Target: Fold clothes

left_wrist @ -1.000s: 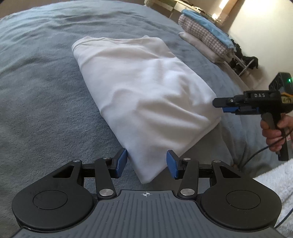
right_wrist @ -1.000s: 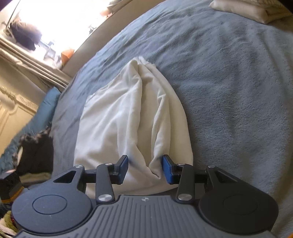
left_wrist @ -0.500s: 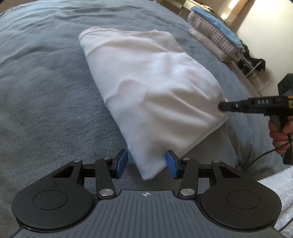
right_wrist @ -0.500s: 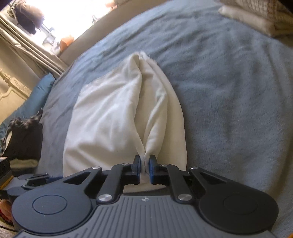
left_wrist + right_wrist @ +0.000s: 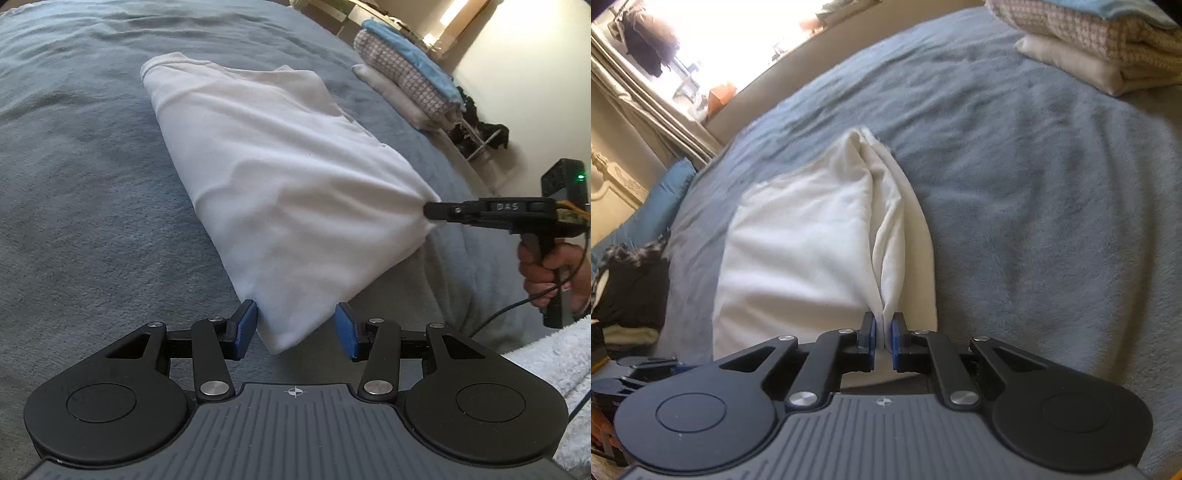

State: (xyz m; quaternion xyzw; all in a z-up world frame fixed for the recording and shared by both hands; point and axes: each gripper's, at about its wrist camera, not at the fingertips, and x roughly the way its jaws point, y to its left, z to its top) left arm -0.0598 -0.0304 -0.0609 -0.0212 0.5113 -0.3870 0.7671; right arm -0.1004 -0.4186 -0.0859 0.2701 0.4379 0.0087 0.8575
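Note:
A folded white garment (image 5: 280, 177) lies on the grey blanket (image 5: 81, 184). My left gripper (image 5: 295, 329) is open, and the garment's near corner sits between its blue pads (image 5: 245, 328) with a gap on the right side. In the left wrist view my right gripper (image 5: 430, 212) pinches the garment's right corner, which is pulled up taut. The right wrist view shows that gripper (image 5: 884, 334) shut on a bunched fold of the white garment (image 5: 798, 251), and the cloth runs away from it in long creases.
A stack of folded clothes (image 5: 406, 81) sits at the bed's far edge, also seen in the right wrist view (image 5: 1108, 48). A person's hand (image 5: 546, 273) in a white fluffy sleeve (image 5: 546, 365) holds the right gripper. Dark clothes (image 5: 628, 288) and a blue pillow (image 5: 646, 214) lie to the left.
My right gripper has closed on a fold at the garment's corner and drawn the cloth taut. The left gripper stays open around the near corner.

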